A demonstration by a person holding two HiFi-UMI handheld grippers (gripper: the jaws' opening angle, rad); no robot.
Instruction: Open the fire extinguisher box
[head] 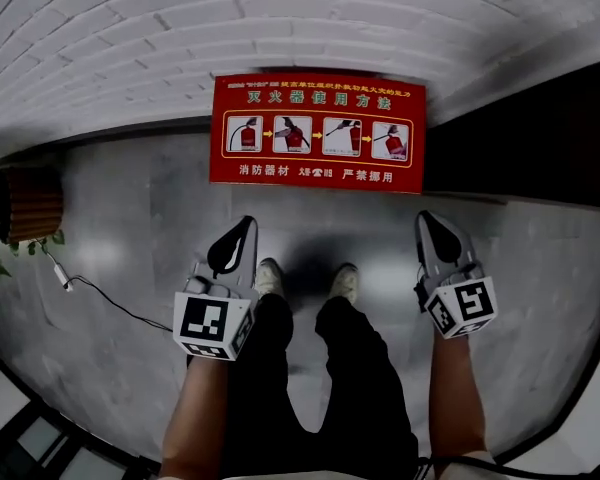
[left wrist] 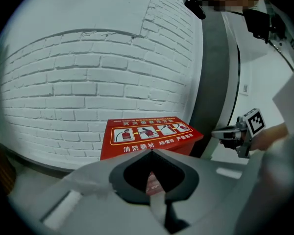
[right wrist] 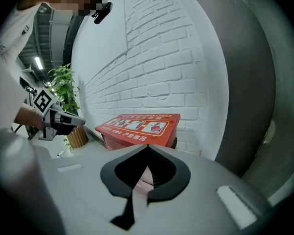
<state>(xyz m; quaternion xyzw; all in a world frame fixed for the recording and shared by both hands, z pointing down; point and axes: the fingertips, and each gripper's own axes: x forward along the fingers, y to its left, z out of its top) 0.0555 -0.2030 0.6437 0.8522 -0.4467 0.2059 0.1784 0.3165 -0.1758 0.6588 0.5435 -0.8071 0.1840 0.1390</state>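
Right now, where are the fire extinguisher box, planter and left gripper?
fire extinguisher box [head: 318, 133], head view, middle of red lid.
planter [head: 25, 204], head view, ribbed side.
left gripper [head: 246, 224], head view, jaw tips.

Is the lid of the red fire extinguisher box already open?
No, the red lid lies flat and shut on the fire extinguisher box, with its instruction pictures facing up.

One red fire extinguisher box [head: 318, 133] stands at the far wall, its lid bearing four instruction pictures in a row. Two grippers are near, the left gripper [head: 246, 226] and the right gripper [head: 427, 220], each with one marker cube. Far left are one wicker planter [head: 25, 204] and one cable [head: 100, 290]; two shoes show, a left shoe [head: 269, 276] and a right shoe [head: 344, 282].
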